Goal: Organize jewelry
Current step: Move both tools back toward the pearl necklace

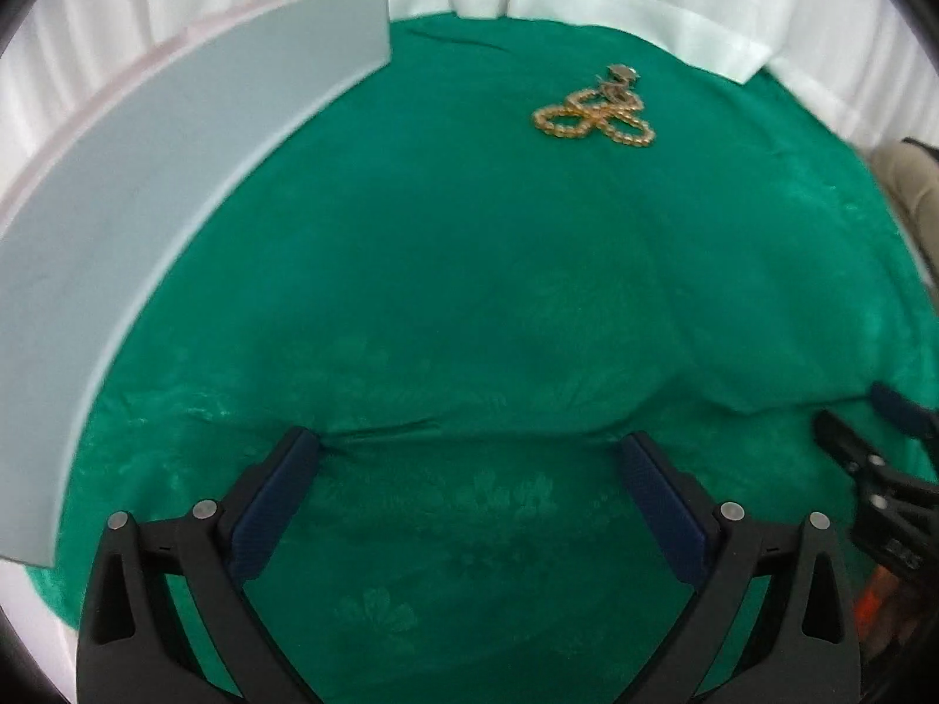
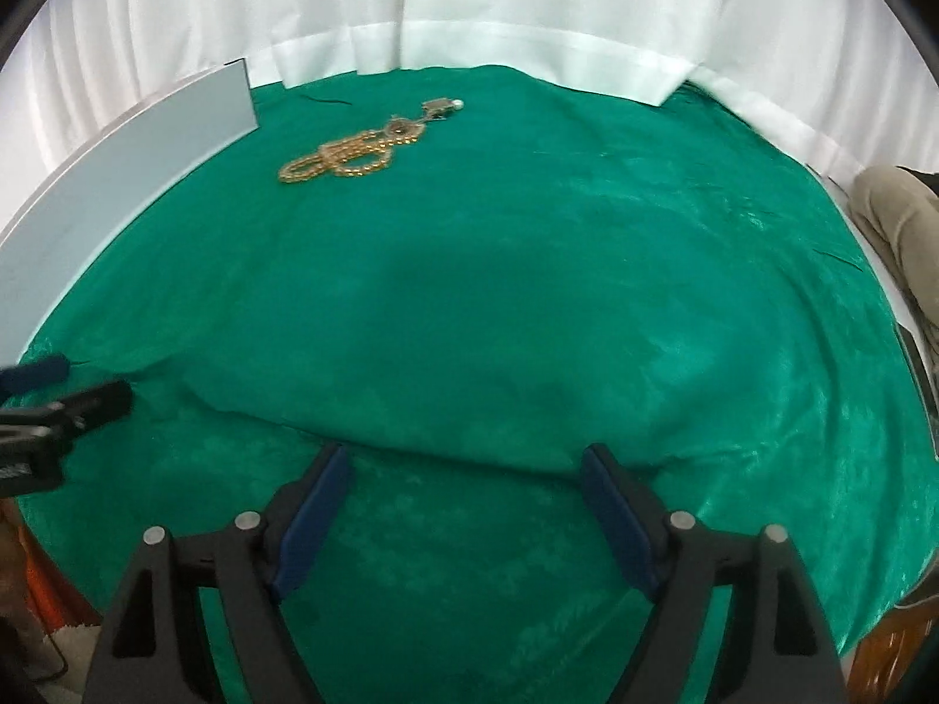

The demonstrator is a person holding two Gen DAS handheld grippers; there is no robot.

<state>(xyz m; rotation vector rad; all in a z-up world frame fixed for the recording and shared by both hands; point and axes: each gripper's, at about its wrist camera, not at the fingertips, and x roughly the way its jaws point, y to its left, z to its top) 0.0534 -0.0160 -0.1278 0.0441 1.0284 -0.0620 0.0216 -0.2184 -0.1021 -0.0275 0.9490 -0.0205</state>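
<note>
Currently, step: approach; nothing gripped yet.
Box: grey panel, flat and matte, far left of the left tool; its inside is hidden.
Left tool: jaws wide, empty, over green cloth.
Necklace: gold beaded chain, bunched in loops with a small pendant, well ahead of both tools, right of the panel.
Right tool: right tool jaws wide, empty.
Next move: reach forward, close on a bead loop; slippery, tangle likely.
Cloth: soft, creased, floral weave.

green cloth covers table | white curtain behind | khaki trouser leg at right
</note>
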